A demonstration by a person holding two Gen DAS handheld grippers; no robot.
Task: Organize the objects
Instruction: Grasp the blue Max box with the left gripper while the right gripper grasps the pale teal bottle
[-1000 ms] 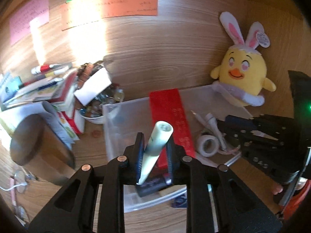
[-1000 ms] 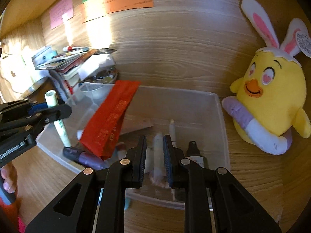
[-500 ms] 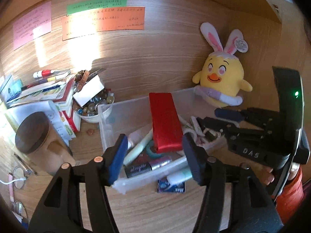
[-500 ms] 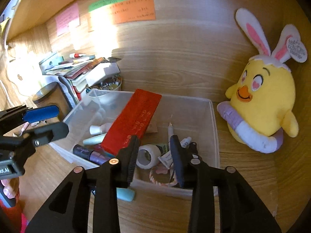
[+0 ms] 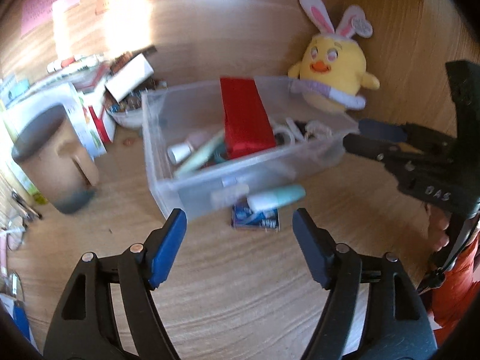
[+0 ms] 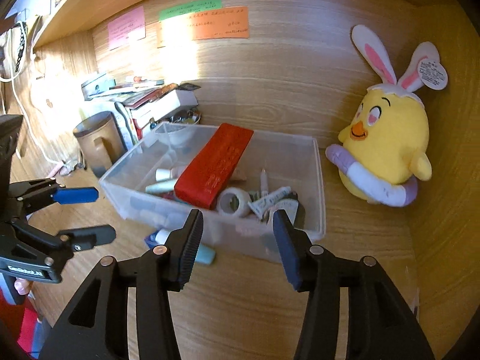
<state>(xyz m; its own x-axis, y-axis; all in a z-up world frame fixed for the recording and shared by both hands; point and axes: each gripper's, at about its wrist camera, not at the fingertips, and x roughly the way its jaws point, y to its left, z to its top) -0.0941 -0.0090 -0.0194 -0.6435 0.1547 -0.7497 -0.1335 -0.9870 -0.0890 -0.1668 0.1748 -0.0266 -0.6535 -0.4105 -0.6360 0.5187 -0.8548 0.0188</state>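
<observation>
Left wrist view: the left gripper (image 5: 239, 225) has just been opening, fingers wide apart with nothing between them, low in the frame over bare desk in front of the clear bin (image 5: 192, 192). Centre frame, the red box (image 5: 244, 120) leans among tubes inside that bin. Right wrist view: the right gripper (image 6: 237, 228), jaws also just opening and empty, hangs at the bin's near wall, yellow plush chick (image 6: 387, 138) at right.

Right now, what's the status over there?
Left gripper and right gripper open, empty, jaws just opened. Bin holds red box, tape roll, tubes. Teal tube and blue packet outside bin.
</observation>
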